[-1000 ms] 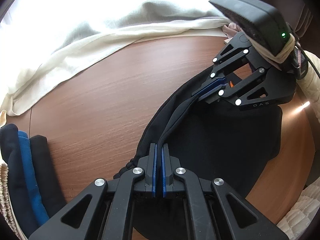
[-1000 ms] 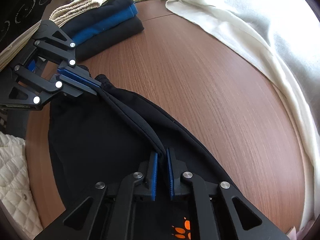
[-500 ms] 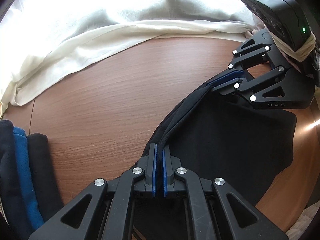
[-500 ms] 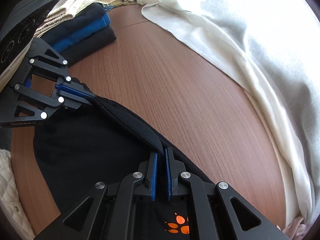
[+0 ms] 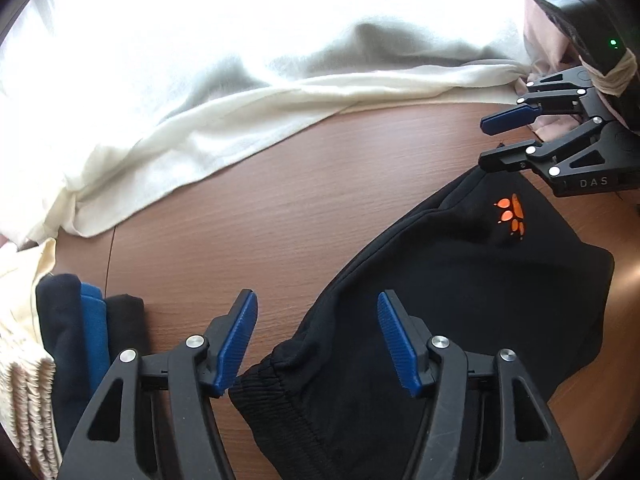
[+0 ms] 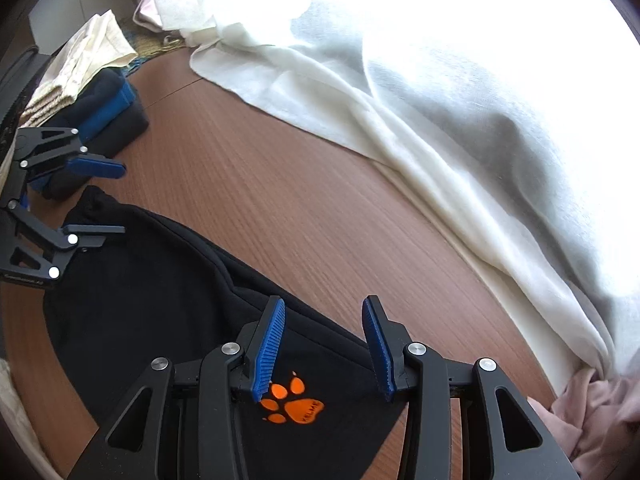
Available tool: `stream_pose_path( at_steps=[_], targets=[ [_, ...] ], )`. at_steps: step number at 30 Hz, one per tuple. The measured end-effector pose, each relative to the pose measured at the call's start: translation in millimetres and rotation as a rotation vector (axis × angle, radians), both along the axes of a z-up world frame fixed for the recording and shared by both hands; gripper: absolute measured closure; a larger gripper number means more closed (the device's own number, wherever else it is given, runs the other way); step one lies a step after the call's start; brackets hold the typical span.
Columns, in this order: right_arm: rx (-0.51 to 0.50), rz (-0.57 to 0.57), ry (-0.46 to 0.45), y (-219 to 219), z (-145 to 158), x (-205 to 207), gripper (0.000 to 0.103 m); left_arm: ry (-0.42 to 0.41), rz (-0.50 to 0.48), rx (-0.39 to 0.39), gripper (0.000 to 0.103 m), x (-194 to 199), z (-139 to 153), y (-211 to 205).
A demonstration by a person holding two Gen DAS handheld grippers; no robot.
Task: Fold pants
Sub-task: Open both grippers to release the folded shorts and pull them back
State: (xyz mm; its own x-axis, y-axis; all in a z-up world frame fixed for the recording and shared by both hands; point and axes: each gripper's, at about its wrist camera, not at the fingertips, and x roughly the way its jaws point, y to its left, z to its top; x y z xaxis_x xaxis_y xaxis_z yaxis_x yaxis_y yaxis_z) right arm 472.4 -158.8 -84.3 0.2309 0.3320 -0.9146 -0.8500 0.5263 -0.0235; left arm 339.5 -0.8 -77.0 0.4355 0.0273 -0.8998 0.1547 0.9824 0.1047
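While angled down, left gripper (image 5: 316,340) and right gripper (image 6: 324,346) just opening, above black pants (image 5: 460,280)

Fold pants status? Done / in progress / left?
Done: black pants lie folded over on the table, paw logo up. In hand: nothing; left gripper and right gripper have just opened, jaws empty. Left: maybe another fold, then onto the folded stack.

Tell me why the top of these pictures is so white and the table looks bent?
Left wrist view: daylight washes out the curtain; the fisheye lens bows the table. Right wrist view: the same glare upper right, and the black pants lose detail.
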Motion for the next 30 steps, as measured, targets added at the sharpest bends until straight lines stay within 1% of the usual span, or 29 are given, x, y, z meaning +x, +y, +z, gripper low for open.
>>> stream_pose_path(
  at_steps=[4,7,9,12,14,16,18,21,24,27,28,30],
  targets=[
    [0.020,-0.033,-0.010,-11,2,-6,0.062,-0.036,-0.030,-0.020,0.041,-4,15,-17],
    [0.061,-0.096,-0.018,-26,5,-11,0.062,-0.067,-0.032,-0.014,0.041,-14,16,-32],
    [0.116,-0.177,-0.017,-44,7,-9,0.062,-0.085,-0.013,-0.008,0.041,-20,12,-40],
    [0.187,-0.288,-0.019,-62,4,-9,0.062,-0.066,0.004,-0.043,0.041,-26,1,-49],
    [0.196,-0.343,-0.003,-65,-5,-9,0.062,-0.055,0.023,-0.049,0.041,-26,-8,-53],
    [0.221,-0.377,0.037,-68,-15,-5,0.062,-0.043,0.040,-0.054,0.041,-26,-15,-55],
    [0.217,-0.408,0.059,-63,-24,-2,0.062,-0.031,0.060,-0.054,0.042,-23,-21,-54],
    [0.216,-0.443,0.077,-69,-32,3,0.062,-0.041,0.088,-0.024,0.042,-20,-25,-50],
    [0.218,-0.447,0.108,-67,-39,7,0.062,-0.054,0.108,0.010,0.041,-17,-26,-45],
    [0.211,-0.461,0.130,-64,-46,8,0.064,-0.051,0.128,0.021,0.041,-16,-29,-39],
    [0.217,-0.466,0.136,-63,-47,9,0.065,-0.047,0.135,0.026,0.041,-16,-31,-37],
    [0.214,-0.465,0.131,-62,-48,8,0.072,-0.039,0.135,0.037,0.041,-15,-34,-36]
  ],
)
